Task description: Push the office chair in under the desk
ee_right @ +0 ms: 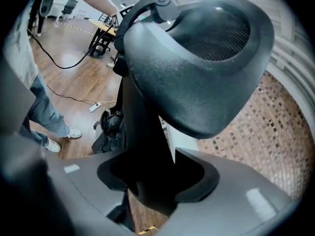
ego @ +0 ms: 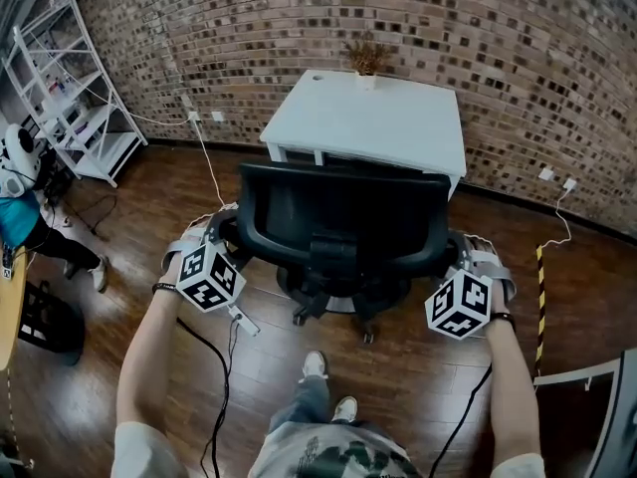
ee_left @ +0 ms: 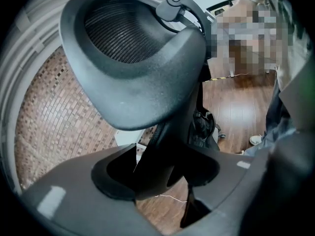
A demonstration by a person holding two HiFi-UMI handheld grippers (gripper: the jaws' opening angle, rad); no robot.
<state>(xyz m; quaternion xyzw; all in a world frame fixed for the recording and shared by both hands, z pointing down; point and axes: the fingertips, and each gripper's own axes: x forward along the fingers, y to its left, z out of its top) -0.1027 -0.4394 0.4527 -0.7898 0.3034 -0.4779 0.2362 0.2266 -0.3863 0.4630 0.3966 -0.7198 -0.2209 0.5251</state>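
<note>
Both jaws — left gripper [ego: 227,231], right gripper [ego: 460,254] — are clamping the chair [ego: 343,217] back; pushing unevenly, we are risking swivelling it against the desk [ego: 373,122] ahead.

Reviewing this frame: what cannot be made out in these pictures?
Head view: the office chair backrest hides its seat.
Head view: the desk top hides the space beneath it.
Head view: the left gripper and right gripper cover their own jaws.
Head view: left edge cuts off a person.

Office chair [ego: 343,222] before desk [ego: 378,122]
</note>
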